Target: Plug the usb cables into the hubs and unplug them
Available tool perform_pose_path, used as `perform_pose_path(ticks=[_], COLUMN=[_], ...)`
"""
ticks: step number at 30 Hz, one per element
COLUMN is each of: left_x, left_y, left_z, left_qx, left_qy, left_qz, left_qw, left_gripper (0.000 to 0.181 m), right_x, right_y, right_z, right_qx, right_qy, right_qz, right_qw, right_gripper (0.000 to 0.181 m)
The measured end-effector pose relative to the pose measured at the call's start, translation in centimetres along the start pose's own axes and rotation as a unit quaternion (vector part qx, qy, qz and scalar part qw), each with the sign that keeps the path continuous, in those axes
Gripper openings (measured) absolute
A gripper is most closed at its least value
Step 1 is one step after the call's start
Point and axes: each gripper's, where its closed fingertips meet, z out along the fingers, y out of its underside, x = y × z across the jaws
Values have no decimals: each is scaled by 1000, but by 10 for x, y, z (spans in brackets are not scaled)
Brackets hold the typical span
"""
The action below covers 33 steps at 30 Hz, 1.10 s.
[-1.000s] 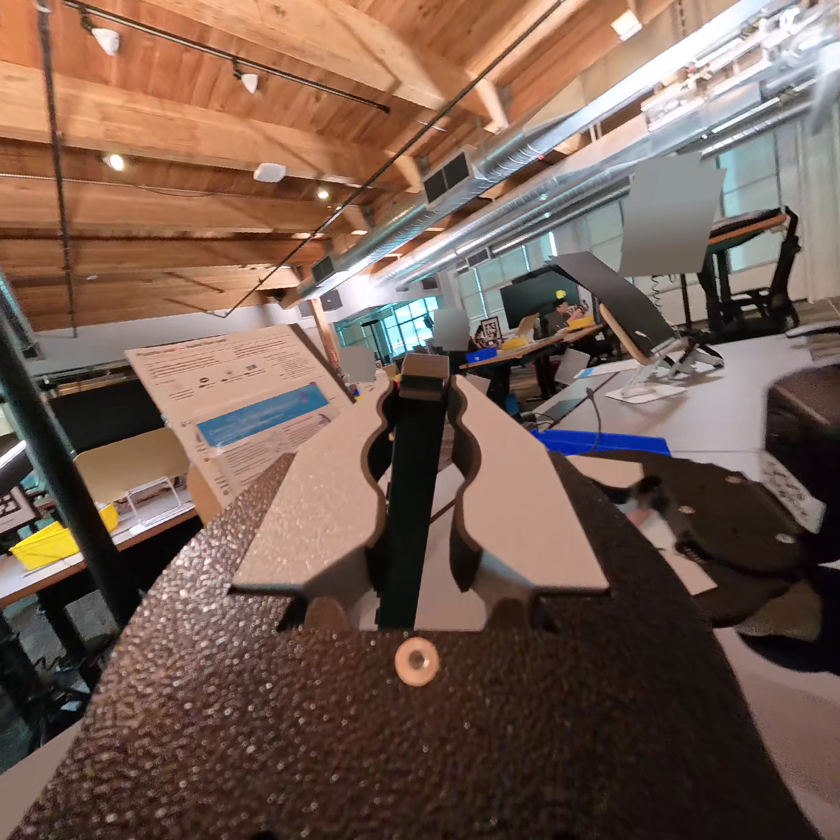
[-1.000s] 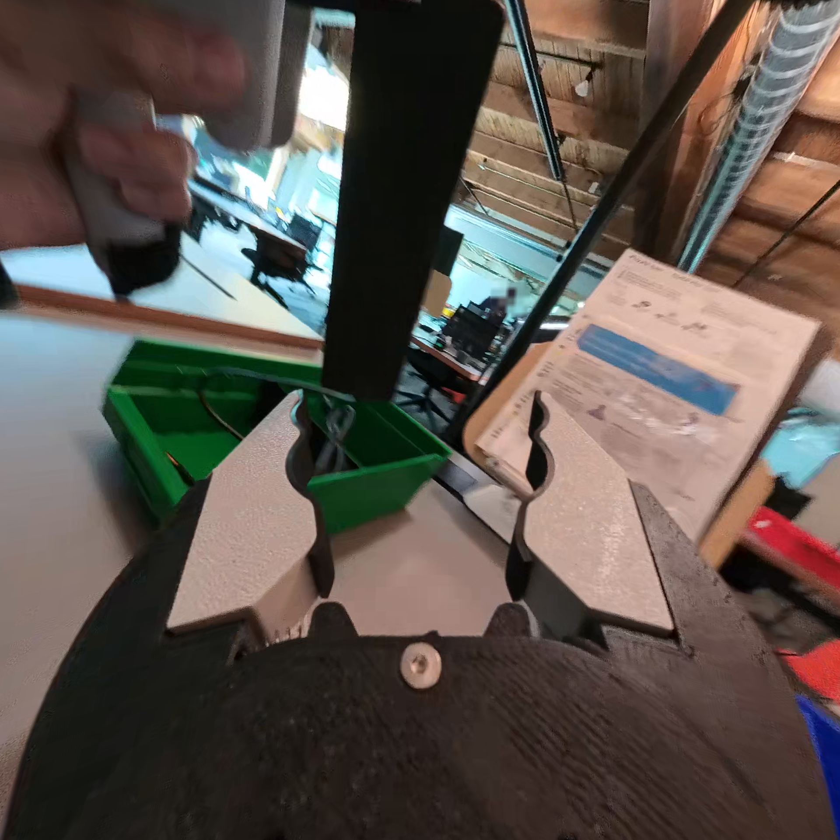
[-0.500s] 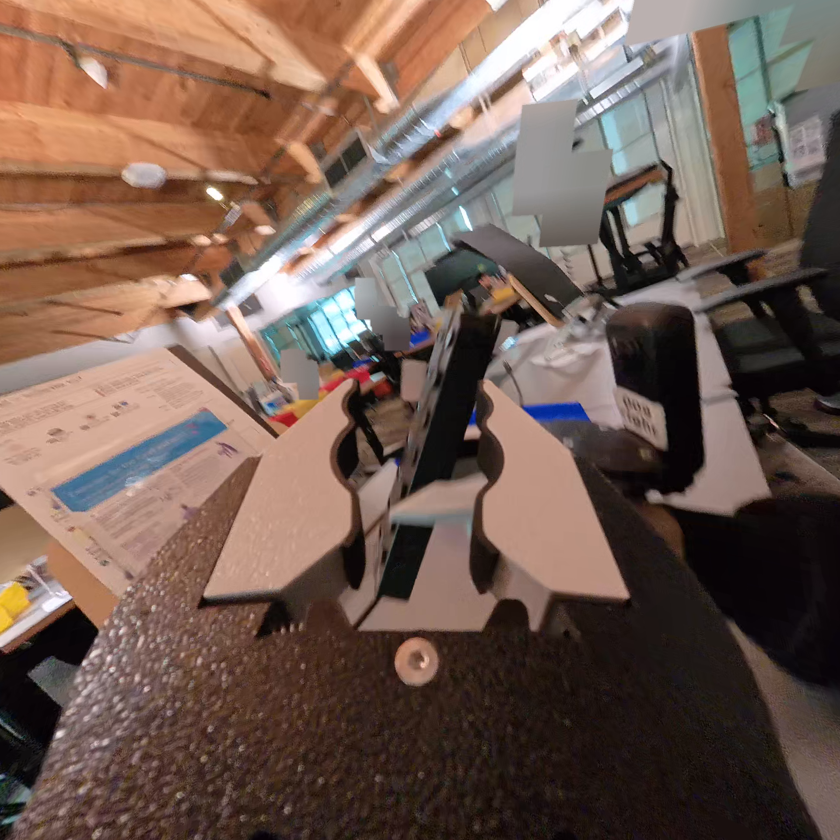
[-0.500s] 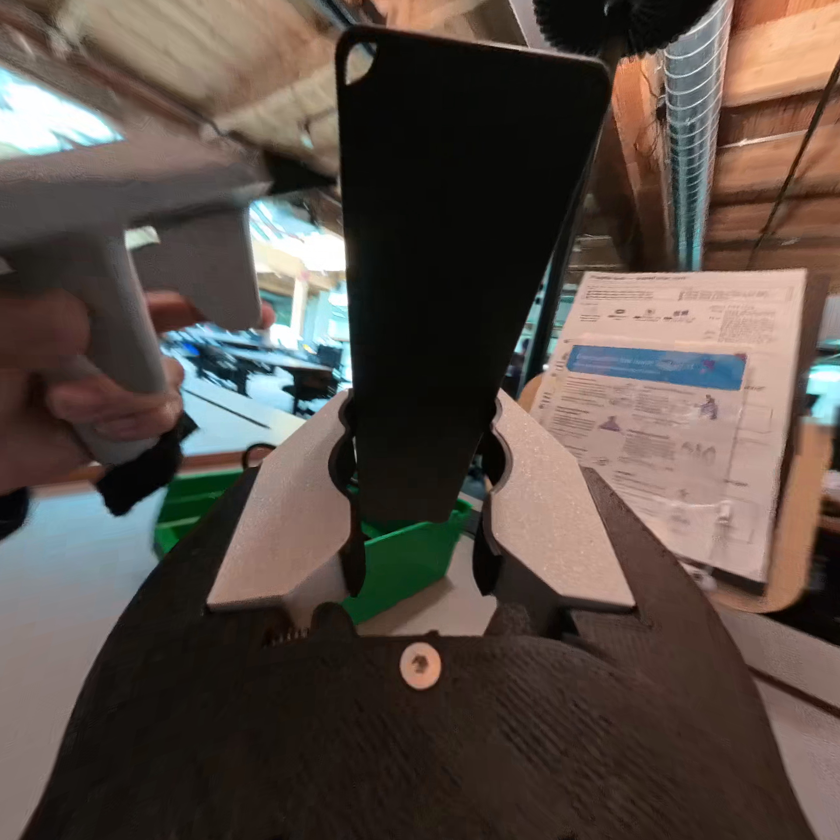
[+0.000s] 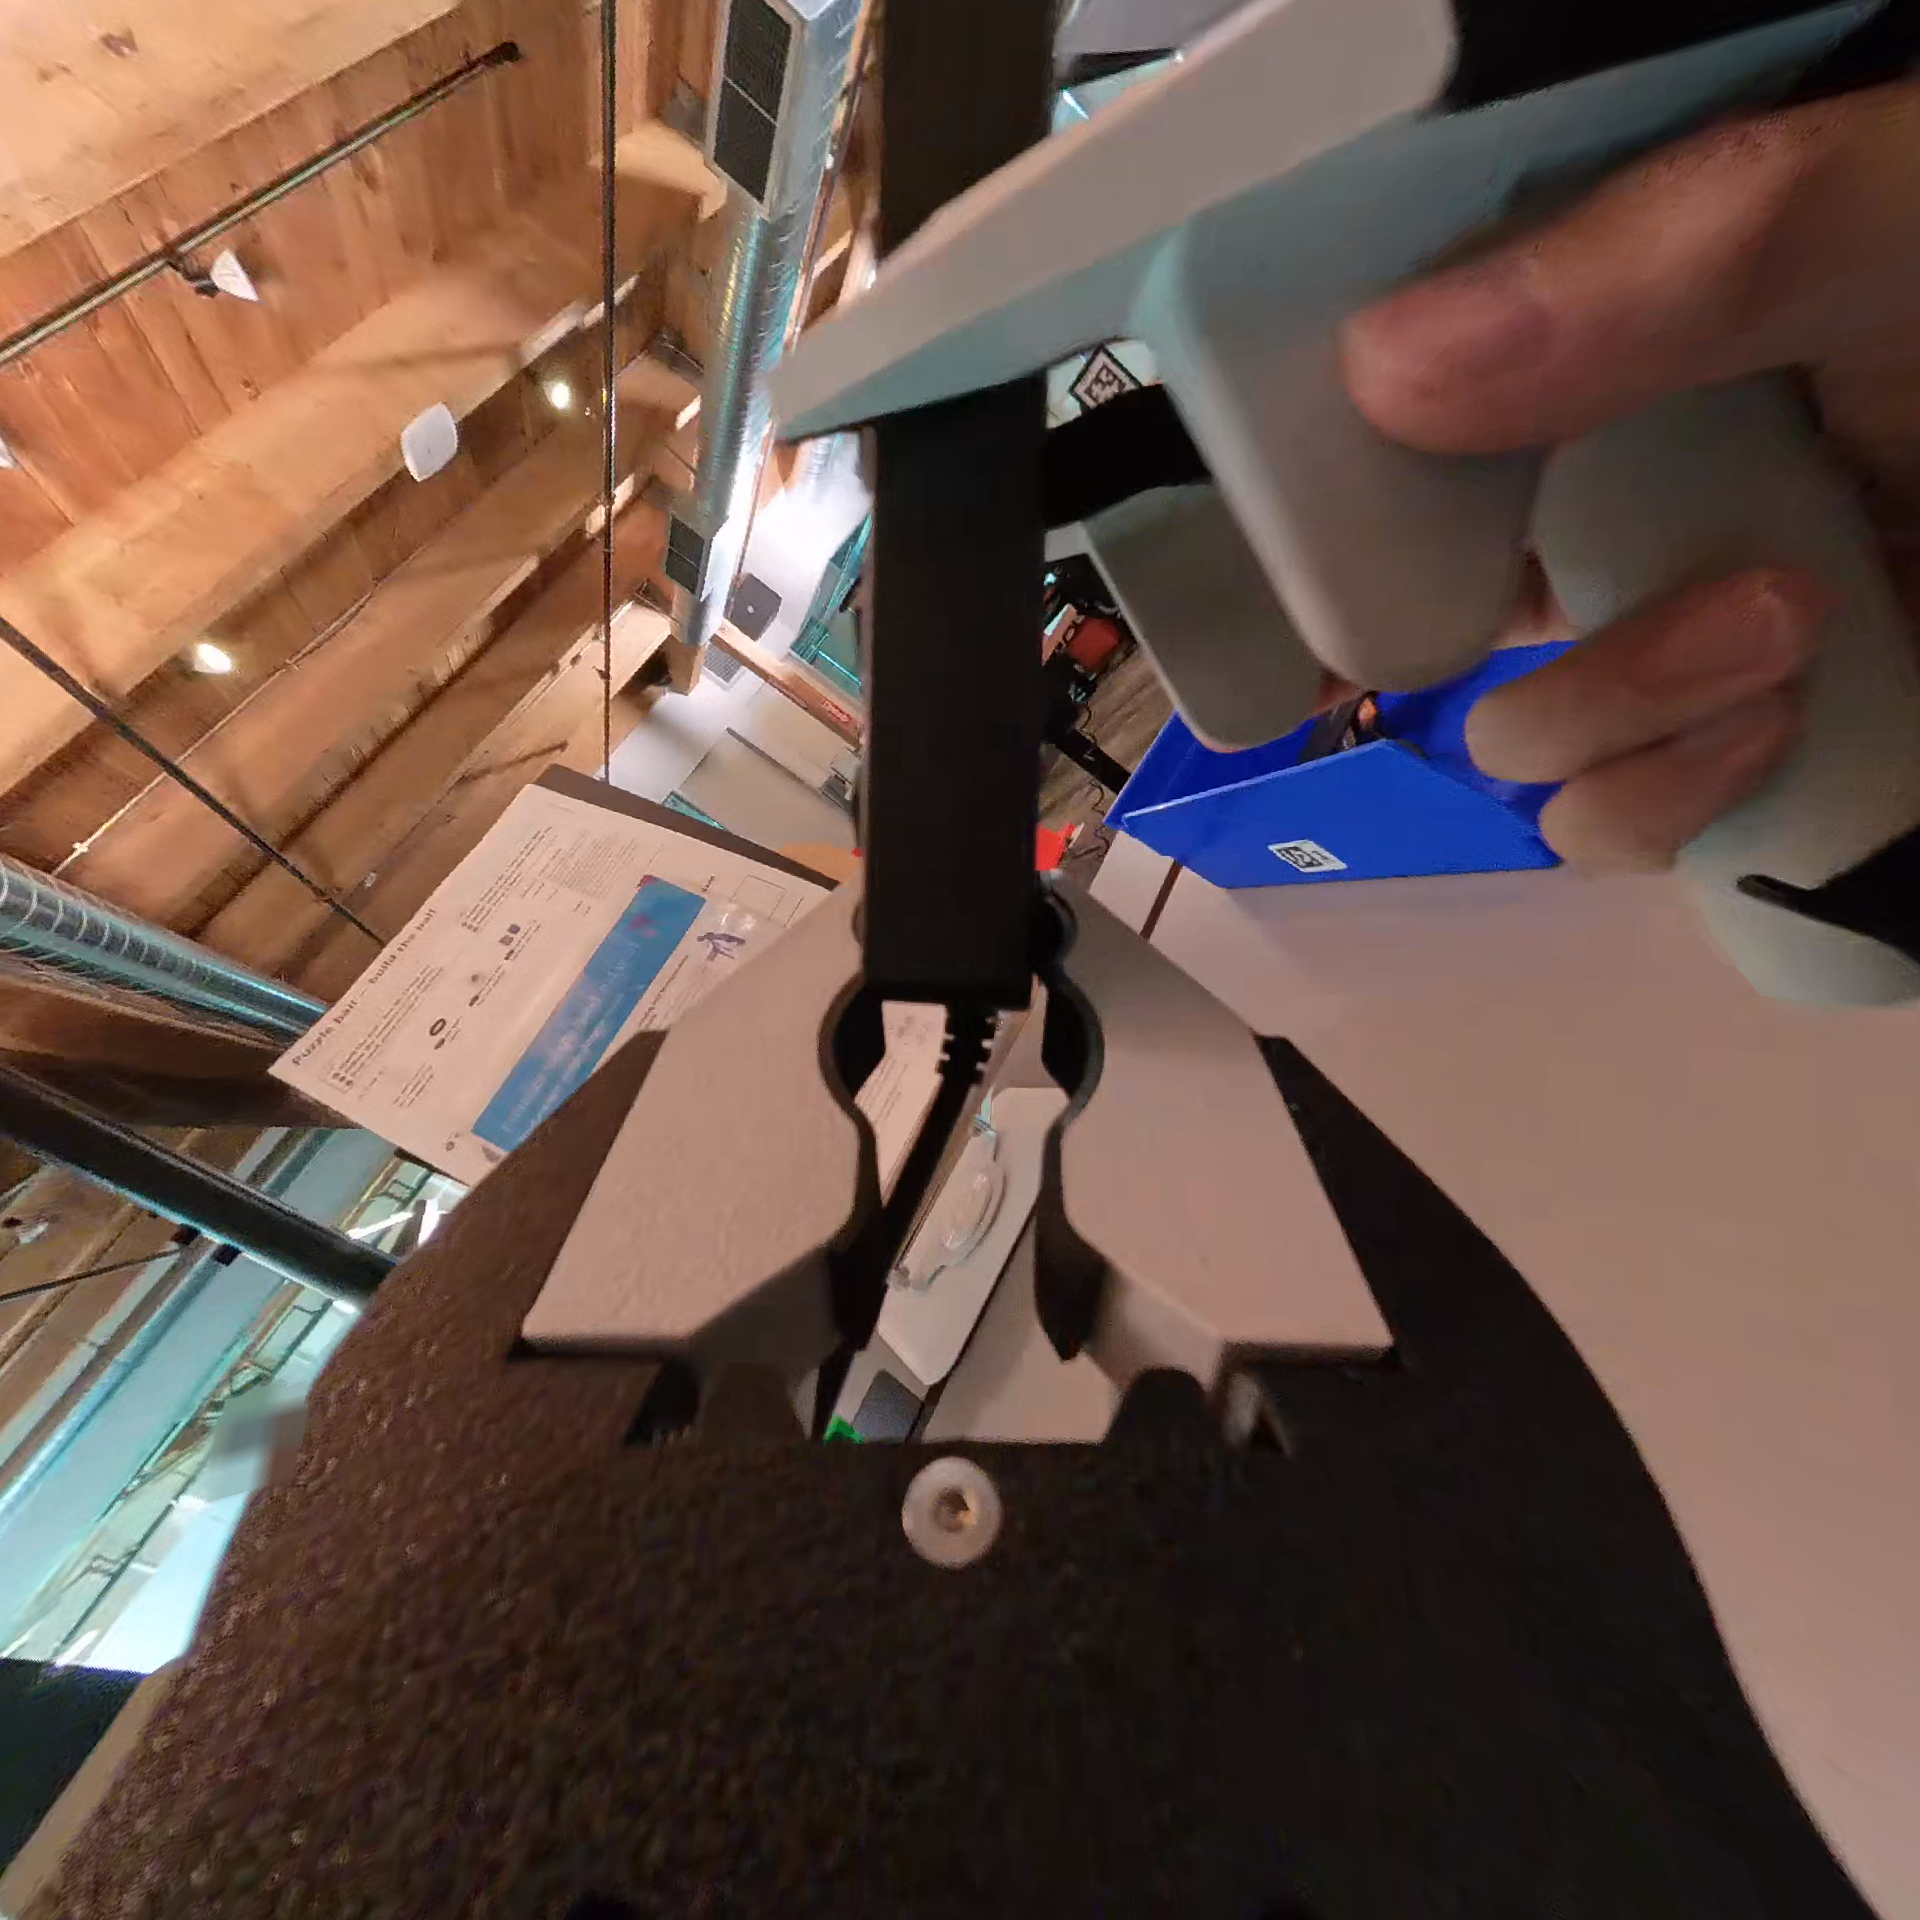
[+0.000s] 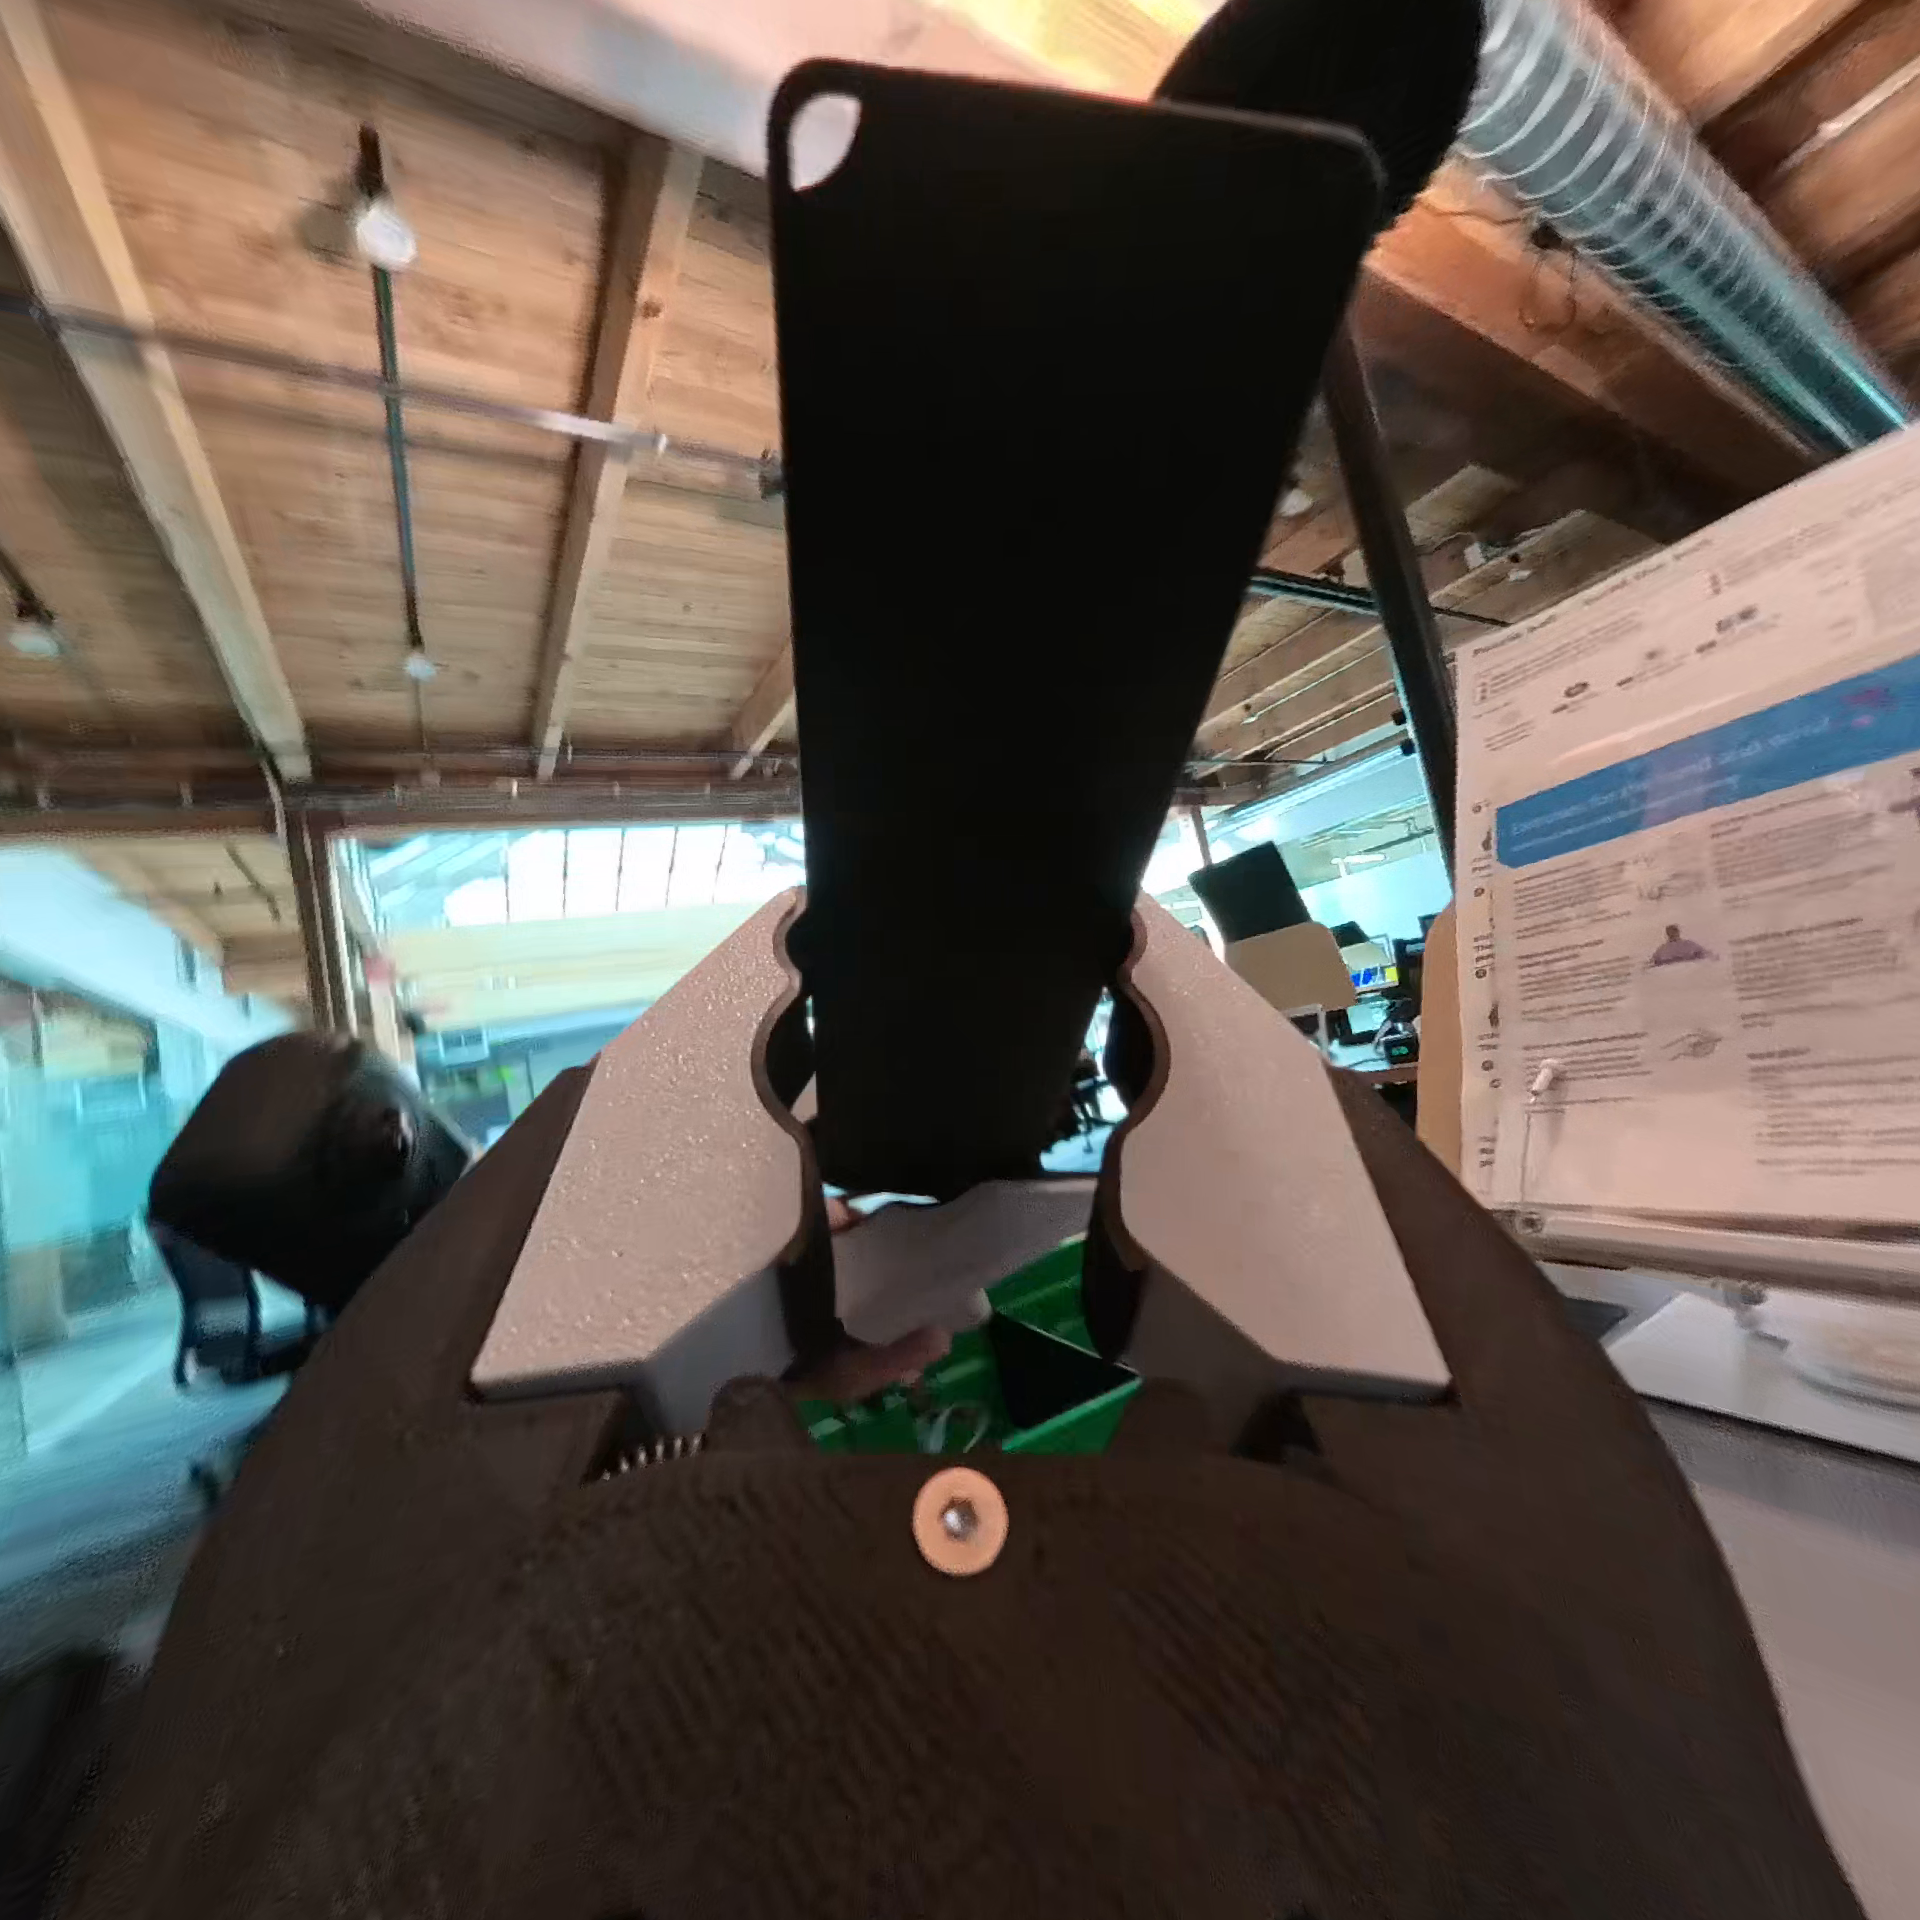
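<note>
A long flat black USB hub (image 5: 951, 675) stands upright between both grippers. My left gripper (image 5: 954, 925) is shut on its lower end, where its thin black cable (image 5: 940, 1122) leaves and runs down between the fingers. In the right wrist view the hub (image 6: 1039, 520) shows its broad face with a small hole in the top corner, and my right gripper (image 6: 961, 935) is shut on its near end. The right gripper's grey body (image 5: 1247, 260), held by a hand (image 5: 1662, 312), crosses the hub higher up in the left wrist view. No plug or port is visible.
A blue bin (image 5: 1351, 821) sits on the pale table (image 5: 1455, 1143) behind the hand. A green bin (image 6: 1060, 1392) lies below the right gripper. A printed sheet on a tilted board (image 5: 551, 997) stands at the table's back, also in the right wrist view (image 6: 1683, 883).
My right gripper came up to the hub and closed on it. My left gripper kept hold and turned, so the hub now shows edge-on and upright with the other gripper close above.
</note>
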Motion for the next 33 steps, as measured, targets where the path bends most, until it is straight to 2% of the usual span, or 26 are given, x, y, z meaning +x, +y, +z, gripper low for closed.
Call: perform_pose_path(ticks=[2,4,6,7,9,11,12,13,14,16,19,22,25,27,29,30,32,33], left_x=[-10,-31,-58,-69,-83,-69,-61,-57,-54,-43,-24,-8,8,19,29,34,39,37], left_y=[3,13,19,20,11,4,4,2,-1,-5,-12,-10,-9,-13,-18,-18,-14,-14], left_z=[-5,-13,-28,-35,-46,-47,-45,-43,-42,-36,-25,-13,-3,1,4,6,9,9], left_qx=[-10,-75,-137,-154,-134,-76,-55,-39,-30,-13,4,-1,4,16,24,25,17,15], left_qy=[-19,-66,-118,-139,-172,-143,-131,-134,-143,-135,-122,-116,-112,-115,-115,-111,-102,-109], left_qz=[49,140,211,238,317,381,403,417,428,442,464,499,522,538,555,564,572,570], left_qw=[999,985,961,949,923,910,904,898,892,887,877,858,845,835,824,818,814,814], left_gripper=[22,22,22,22,22,22,22,22,20,21,21,21,21,21,22,22,22,23], right_x=[-3,2,22,33,39,29,24,18,14,9,10,20,34,34,36,43,54,59], right_y=[8,14,8,4,6,15,16,15,9,6,39,66,75,82,91,94,100,100], right_z=[-1,-4,-11,-17,-25,-32,-36,-41,-45,-55,-77,-93,-103,-103,-102,-104,-115,-113], right_qx=[-41,-78,-79,-83,-121,-190,-221,-248,-264,-298,-399,-462,-510,-523,-531,-543,-583,-580], right_qy=[-27,-27,24,57,66,22,6,-5,-2,5,-16,-23,5,2,0,14,25,31], right_qz=[-24,-35,-117,-174,-272,-262,-243,-237,-255,-301,-318,-343,-389,-403,-401,-398,-399,-415], right_qw=[999,996,990,980,952,946,945,939,930,906,860,817,767,751,747,739,707,701], right_gripper=[54,59,77,79,89,112,116,120,116,121,113,90,87,79,76,63,63,63])
